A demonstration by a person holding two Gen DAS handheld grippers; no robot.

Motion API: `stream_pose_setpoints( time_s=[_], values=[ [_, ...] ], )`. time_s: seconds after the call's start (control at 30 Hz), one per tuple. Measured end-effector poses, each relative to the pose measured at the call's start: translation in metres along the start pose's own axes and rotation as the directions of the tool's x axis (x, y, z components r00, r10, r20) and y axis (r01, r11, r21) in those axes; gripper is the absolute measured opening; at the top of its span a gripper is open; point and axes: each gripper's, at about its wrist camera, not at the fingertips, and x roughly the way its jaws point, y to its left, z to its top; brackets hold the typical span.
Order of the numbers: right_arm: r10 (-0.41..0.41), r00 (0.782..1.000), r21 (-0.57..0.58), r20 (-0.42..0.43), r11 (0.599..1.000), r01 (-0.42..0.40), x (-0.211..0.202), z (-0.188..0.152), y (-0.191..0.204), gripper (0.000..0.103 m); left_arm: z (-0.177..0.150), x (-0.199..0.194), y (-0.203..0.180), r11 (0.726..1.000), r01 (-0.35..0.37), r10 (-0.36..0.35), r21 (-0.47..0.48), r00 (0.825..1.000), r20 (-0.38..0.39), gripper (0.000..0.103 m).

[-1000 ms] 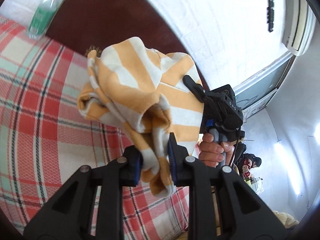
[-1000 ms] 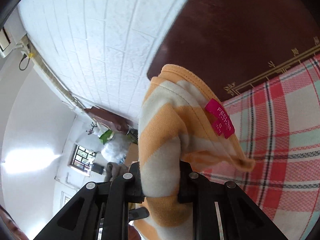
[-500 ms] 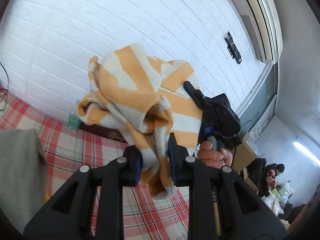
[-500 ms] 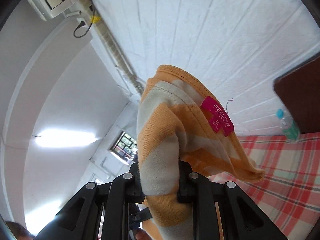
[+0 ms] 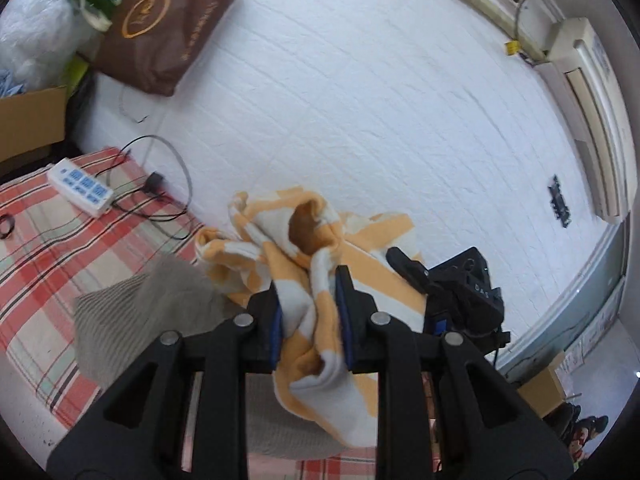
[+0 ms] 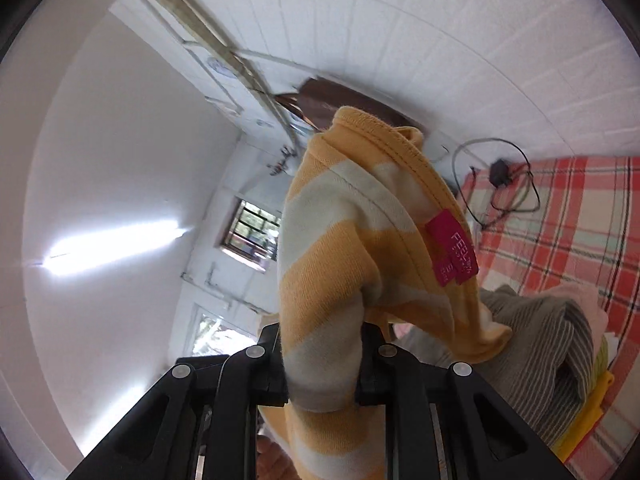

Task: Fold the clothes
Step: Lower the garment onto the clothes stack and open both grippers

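An orange and white striped garment (image 5: 296, 264) hangs in the air, bunched, between both grippers. My left gripper (image 5: 310, 316) is shut on one bunch of it. In the left wrist view the right gripper's black body (image 5: 460, 292) shows just behind the cloth. My right gripper (image 6: 324, 364) is shut on another fold of the striped garment (image 6: 340, 240), whose pink label (image 6: 452, 252) faces the camera. Below lies a grey striped garment (image 5: 132, 320) on the plaid bed (image 5: 44, 248); the right wrist view shows the grey striped garment (image 6: 540, 344) on top of a pile.
A white power strip (image 5: 80, 192) with black cables lies on the bed near the white brick wall (image 5: 360, 100). A brown bag (image 5: 168, 28), plastic bags and a cardboard box (image 5: 32, 120) stand at the bed's far end. An air conditioner (image 5: 588, 92) hangs high on the wall.
Both grippers swung sideways together with the striped garment still clamped. The headboard and water bottle left the view; the power strip, the bags and the grey garment pile came into view.
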Motion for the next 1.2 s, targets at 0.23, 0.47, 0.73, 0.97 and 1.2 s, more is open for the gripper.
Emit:
stream_pose_setpoints(
  time_s=[0.23,0.47,0.73,0.97,1.2],
  values=[
    [-0.208,0.975,0.000,-0.079,0.978,0.208,0.019,-0.038,-0.067,0.029,-0.039,0.027,0.068,0.993,-0.055,0.048,-0.105,0.996,-0.070,0.025],
    [-0.287,0.956,-0.120,-0.056,0.953,0.278,-0.018,-0.035,-0.011,0.046,-0.047,0.020,0.064,0.995,-0.057,0.055,-0.078,0.998,-0.030,0.025],
    [-0.334,0.940,-0.217,-0.063,0.924,0.314,-0.036,-0.041,0.015,0.046,-0.056,0.008,0.052,0.989,-0.148,0.148,-0.024,0.989,0.023,0.047],
    [-0.356,0.934,-0.312,-0.043,0.893,0.326,-0.038,-0.052,0.032,0.046,-0.067,-0.026,0.028,0.980,-0.197,0.192,0.029,0.972,0.135,0.075],
    [-0.401,0.916,-0.446,-0.018,0.823,0.352,-0.036,-0.068,0.052,0.052,-0.078,-0.029,0.001,0.964,-0.239,0.218,0.117,0.961,0.168,0.081]
  ],
)
